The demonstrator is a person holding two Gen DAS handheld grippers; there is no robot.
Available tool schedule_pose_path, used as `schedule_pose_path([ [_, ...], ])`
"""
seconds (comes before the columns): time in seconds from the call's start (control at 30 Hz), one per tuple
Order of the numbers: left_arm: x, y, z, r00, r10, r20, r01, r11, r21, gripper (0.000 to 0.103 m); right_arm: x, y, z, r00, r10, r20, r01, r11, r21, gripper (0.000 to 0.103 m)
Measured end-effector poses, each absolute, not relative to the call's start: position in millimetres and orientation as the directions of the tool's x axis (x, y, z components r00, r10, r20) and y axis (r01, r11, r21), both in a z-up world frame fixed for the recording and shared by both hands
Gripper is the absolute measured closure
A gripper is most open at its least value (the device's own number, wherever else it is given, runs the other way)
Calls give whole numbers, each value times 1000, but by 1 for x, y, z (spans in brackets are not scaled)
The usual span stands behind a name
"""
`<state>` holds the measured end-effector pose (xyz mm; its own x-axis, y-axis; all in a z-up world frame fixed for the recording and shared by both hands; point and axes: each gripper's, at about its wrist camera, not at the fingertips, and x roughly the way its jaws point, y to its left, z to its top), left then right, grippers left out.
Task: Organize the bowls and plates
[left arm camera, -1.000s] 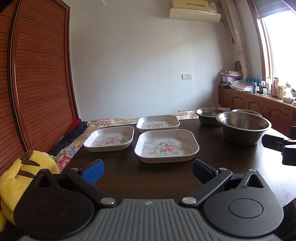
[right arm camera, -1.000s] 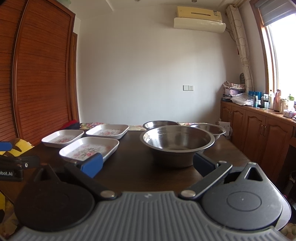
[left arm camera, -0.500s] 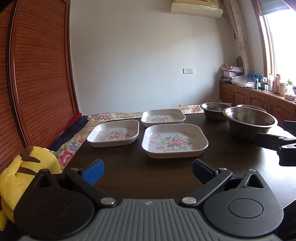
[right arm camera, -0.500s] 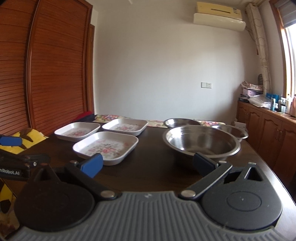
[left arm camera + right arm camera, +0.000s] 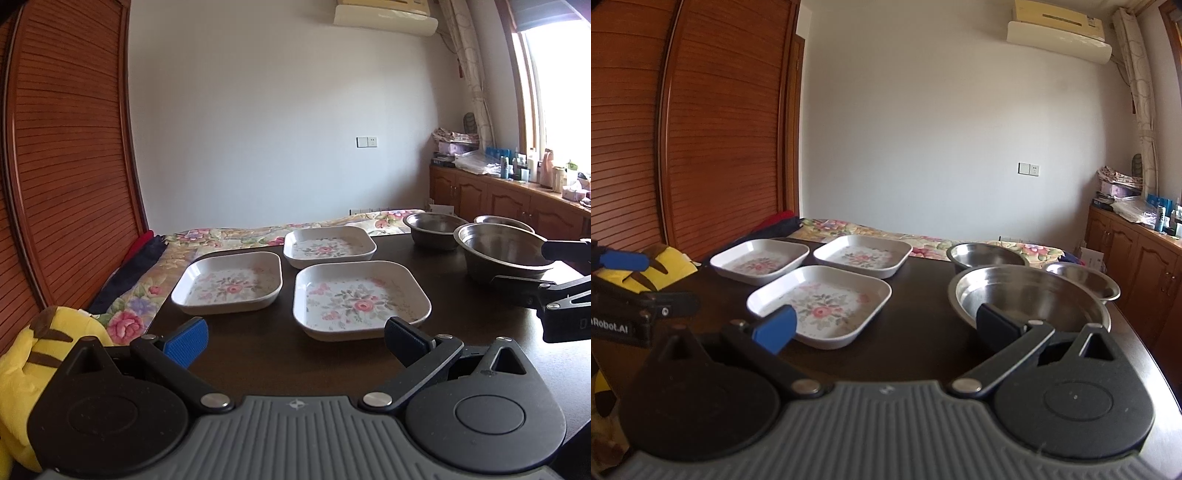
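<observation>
Plates (image 5: 360,299) flat, bowls (image 5: 1030,299) upright, claws (image 5: 295,339) spread

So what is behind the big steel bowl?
Two smaller steel bowls stand behind the big bowl. Its rim hides the right one's base.

Three square white plates with pink floral centres are laid flat and unstacked on a dark table. The nearest plate (image 5: 360,299) is set in front, a second plate (image 5: 228,283) is placed to its left, and a third plate (image 5: 328,246) is set behind. To the right, three steel bowls are stood upright: a large bowl (image 5: 1030,301) nearest, a medium bowl (image 5: 986,256) behind, and a small bowl (image 5: 1084,282) furthest right.
</observation>
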<state>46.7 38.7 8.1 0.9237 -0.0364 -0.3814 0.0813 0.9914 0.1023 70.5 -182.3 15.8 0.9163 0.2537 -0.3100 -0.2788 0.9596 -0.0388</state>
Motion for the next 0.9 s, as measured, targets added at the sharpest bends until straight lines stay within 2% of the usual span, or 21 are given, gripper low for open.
schedule_pose_path([
  [0.2, 66, 44, 9, 910, -75, -408, 113, 991, 71, 0, 87, -177, 17, 900, 276, -338, -304, 952, -33, 0],
  [0.43, 96, 49, 3, 889, -101, -447, 139, 989, 53, 8, 111, -165, 15, 871, 316, -375, -350, 936, -23, 1],
  [0.57, 113, 50, -2, 875, -116, -471, 157, 986, 48, 15, 127, -158, 12, 847, 340, -409, -380, 925, -18, 13],
  [0.73, 132, 51, -9, 855, -136, -500, 177, 984, 34, 27, 148, -156, 8, 819, 356, -450, -392, 920, 14, 18],
  [0.9, 148, 51, -16, 832, -144, -535, 193, 981, 36, 39, 164, -157, 2, 791, 370, -488, -400, 915, 46, 30],
])
